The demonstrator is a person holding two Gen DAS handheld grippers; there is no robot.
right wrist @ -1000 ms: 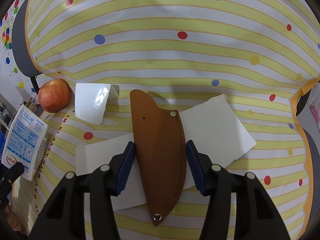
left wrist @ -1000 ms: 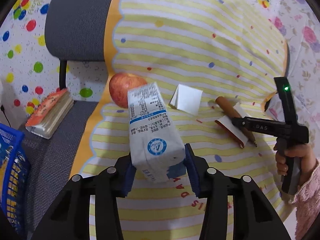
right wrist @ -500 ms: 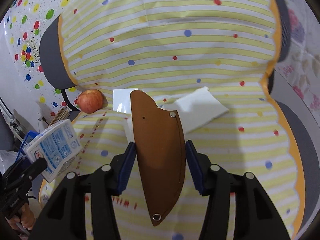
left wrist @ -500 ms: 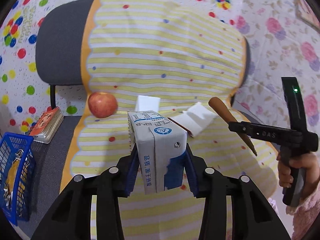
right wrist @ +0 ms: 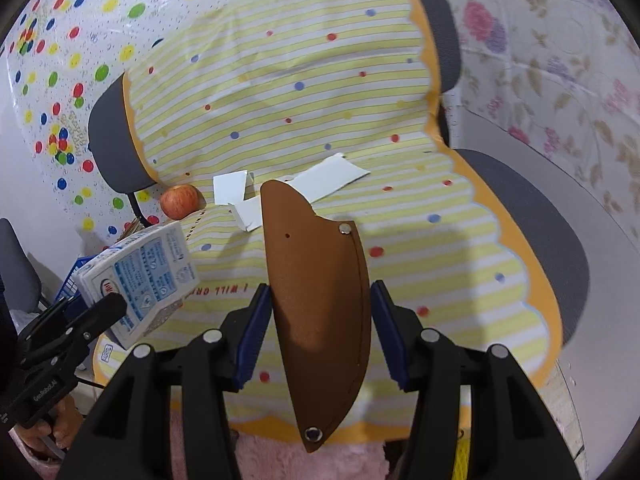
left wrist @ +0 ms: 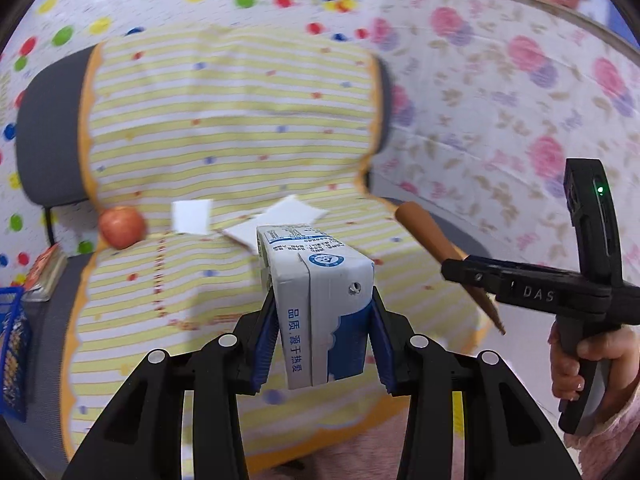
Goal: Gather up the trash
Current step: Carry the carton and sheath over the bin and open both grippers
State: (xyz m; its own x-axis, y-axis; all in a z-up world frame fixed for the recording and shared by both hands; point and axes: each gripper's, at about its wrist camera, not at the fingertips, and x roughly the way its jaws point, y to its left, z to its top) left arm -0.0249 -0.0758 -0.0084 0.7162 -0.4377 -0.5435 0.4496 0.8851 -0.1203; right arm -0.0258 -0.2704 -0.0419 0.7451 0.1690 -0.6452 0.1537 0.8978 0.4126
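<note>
My left gripper is shut on a white and blue milk carton and holds it in the air above the striped chair seat. The carton also shows at the left of the right wrist view. My right gripper is shut on a brown leather sheath, also lifted off the seat; it shows at the right of the left wrist view. White paper scraps and a folded white card lie at the back of the seat.
A yellow striped cloth covers a grey chair. A red apple rests at the seat's back left. A blue basket and a book stand to the left. Floral and dotted sheets hang behind.
Both grippers have lifted and drawn back from the seat, each carrying its object. The carton has tipped from lying along the seat to end-on; the sheath has left the white papers.
</note>
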